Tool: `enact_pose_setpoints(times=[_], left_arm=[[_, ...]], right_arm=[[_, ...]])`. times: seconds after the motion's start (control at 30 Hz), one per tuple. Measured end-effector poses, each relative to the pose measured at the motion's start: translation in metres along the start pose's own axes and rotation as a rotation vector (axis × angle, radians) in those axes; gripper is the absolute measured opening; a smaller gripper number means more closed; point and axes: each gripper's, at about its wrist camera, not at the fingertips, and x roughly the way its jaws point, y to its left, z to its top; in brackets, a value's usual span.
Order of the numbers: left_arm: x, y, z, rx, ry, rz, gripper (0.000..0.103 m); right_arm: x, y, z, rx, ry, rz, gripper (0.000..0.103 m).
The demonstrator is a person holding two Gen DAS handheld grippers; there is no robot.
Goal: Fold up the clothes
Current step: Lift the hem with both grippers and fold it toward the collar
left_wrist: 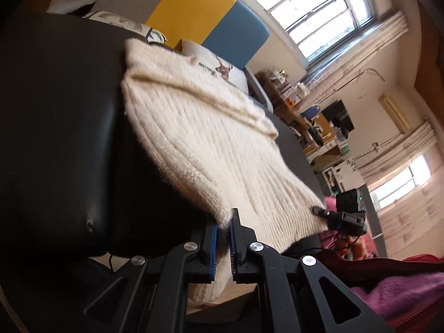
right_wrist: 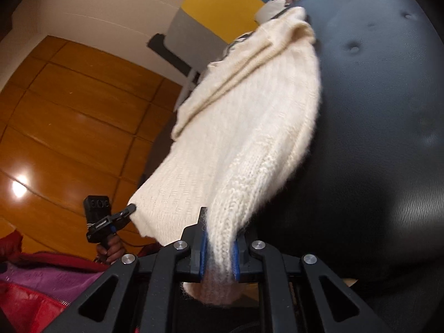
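A cream ribbed knit sweater point(left_wrist: 208, 127) lies stretched over black leather furniture point(left_wrist: 55, 111), its near hem lifted. My left gripper point(left_wrist: 224, 222) is shut on one hem corner, knit pinched between the blue pads. Further right along the hem, my right gripper point(left_wrist: 319, 210) touches the other corner. In the right wrist view the same sweater point(right_wrist: 244, 127) hangs against the leather furniture point(right_wrist: 374, 111), and my right gripper point(right_wrist: 220, 230) is shut on a thick bunch of knit. My left gripper point(right_wrist: 130, 209) is at the far hem corner, with a hand point(right_wrist: 111, 249) holding it.
Yellow point(left_wrist: 194, 8) and blue point(left_wrist: 236, 36) panels stand behind the furniture, with a printed pillow point(left_wrist: 222, 66) beside the sweater. A cluttered desk point(left_wrist: 313, 116) sits under the windows. Purple fleece point(left_wrist: 402, 291) and red fabric point(right_wrist: 27, 305) lie near me. Wooden floor point(right_wrist: 69, 111) spreads to the left.
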Motion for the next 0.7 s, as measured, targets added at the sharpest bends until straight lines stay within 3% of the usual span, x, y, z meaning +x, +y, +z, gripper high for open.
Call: enact_pose_setpoints(times=[0.1,0.2,0.33,0.5,0.7], left_arm=[[-0.017,-0.010,-0.010,-0.010,-0.002,-0.043,0.007],[-0.038,-0.013,-0.017,-0.074,-0.033,-0.142,0.007],[-0.067,-0.008,-0.010,-0.169,-0.139,-0.215,0.007],[-0.086,0.006,0.030,-0.225,-0.302,-0.314,0.007],[-0.040,0.027,0.098,-0.263,-0.350,-0.321,0.007]], right_arm=[[-0.012,0.017,-0.014,-0.005,-0.016,0.074,0.012],[-0.025,0.035,-0.026,-0.012,-0.049,0.156,0.012],[-0.044,0.058,-0.025,-0.042,-0.107,0.233,0.012],[-0.028,0.059,0.021,-0.036,-0.149,0.246,0.012],[-0.006,0.058,0.080,-0.024,-0.194,0.256,0.012]])
